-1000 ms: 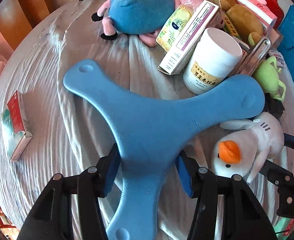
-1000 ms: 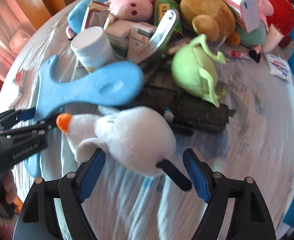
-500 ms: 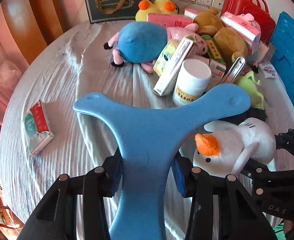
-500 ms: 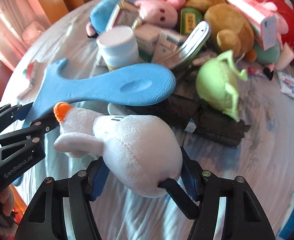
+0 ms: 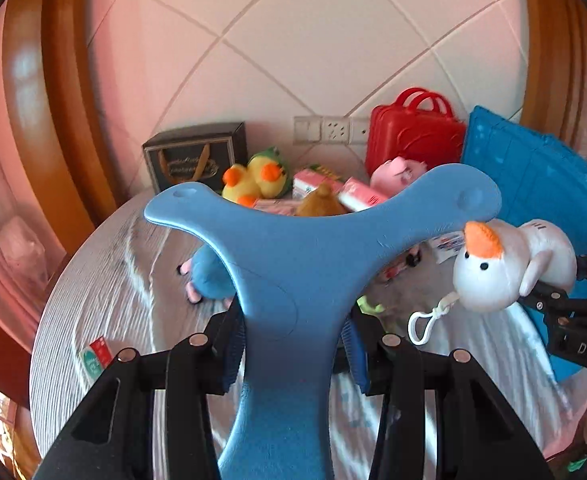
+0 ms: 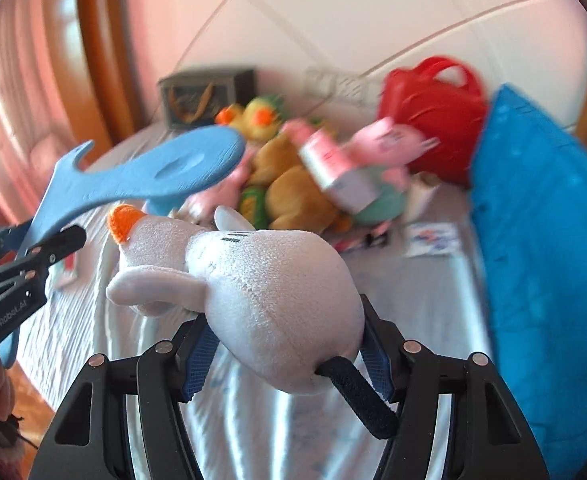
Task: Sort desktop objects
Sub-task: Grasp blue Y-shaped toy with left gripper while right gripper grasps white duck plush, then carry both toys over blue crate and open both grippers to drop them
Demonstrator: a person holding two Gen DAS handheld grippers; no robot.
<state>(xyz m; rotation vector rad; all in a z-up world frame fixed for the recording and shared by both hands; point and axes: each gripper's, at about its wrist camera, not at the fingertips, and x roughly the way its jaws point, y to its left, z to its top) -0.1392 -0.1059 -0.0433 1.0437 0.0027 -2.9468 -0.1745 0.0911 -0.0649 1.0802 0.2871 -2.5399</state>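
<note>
Left wrist view: the left gripper (image 5: 293, 344) is clenched on the stem of a blue 3-armed foam piece (image 5: 297, 248), whose 2 upper arms spread left and right above the fingers and whose 3rd arm runs down between them to the bottom edge. The piece is held up off the cloth-covered table (image 5: 105, 280). Just right of its right arm hangs a white plush duck (image 5: 509, 264) with an orange beak, gripped from the right by the right gripper (image 5: 565, 300); a white clip loop (image 5: 425, 322) dangles beneath it. Behind, on the table, lie a yellow plush duck (image 5: 253, 180), a red case (image 5: 413, 136), a dark gift bag (image 5: 195, 156) and a blue crate (image 5: 541, 188). A small red-and-green box (image 5: 95, 356) lies near the table's left edge.

Right wrist view: the right gripper (image 6: 285, 352) grasps the white plush duck (image 6: 261, 288) by its rear, the beak pointing away to the left. The blue foam piece (image 6: 153, 172) sits just above and left of the duck's head, held by the left gripper (image 6: 21, 276) at the left edge. The background toys are blurred.
</note>
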